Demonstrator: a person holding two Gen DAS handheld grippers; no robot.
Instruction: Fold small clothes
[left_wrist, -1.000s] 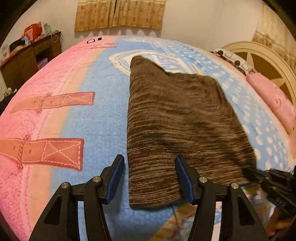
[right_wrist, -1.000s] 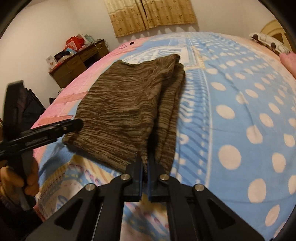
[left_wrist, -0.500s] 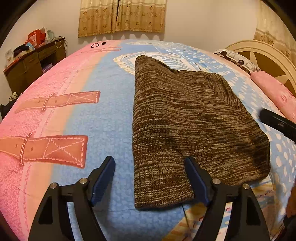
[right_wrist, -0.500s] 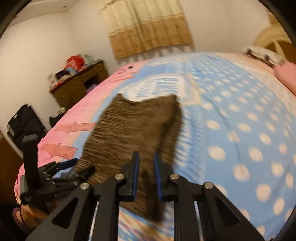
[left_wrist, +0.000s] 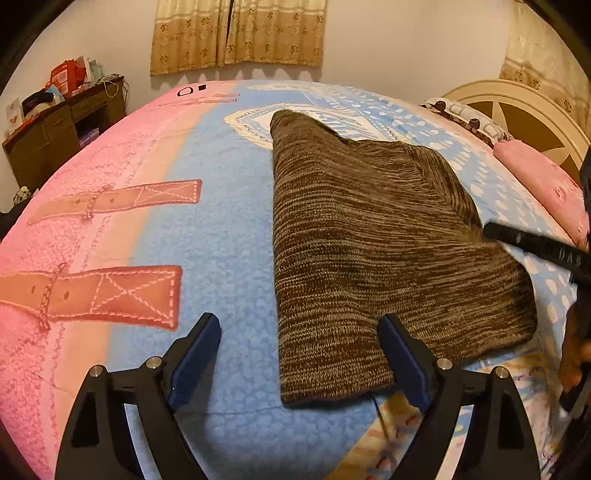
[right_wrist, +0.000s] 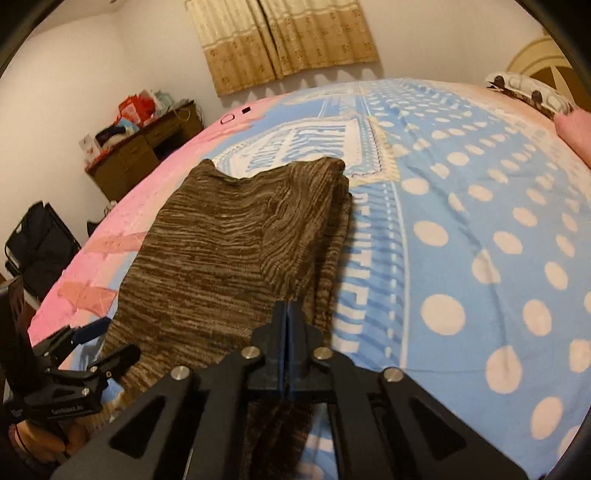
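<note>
R tool (right_wrist: 286, 314) back shut over knit (right_wrist: 207, 243)

Left gripper (left_wrist: 299, 354) held low, jaws spread wide, blue-padded fingers (left_wrist: 195, 350) well apart, nothing between pads. Right gripper (right_wrist: 286, 314) pointed forward, jaws pressed together, blue pads meeting in thin seam; whether anything is pinched between tips cannot be told. Left gripper also visible from right wrist view at lower left, bare hand (right_wrist: 44, 439) wrapped around its handle.
</note>
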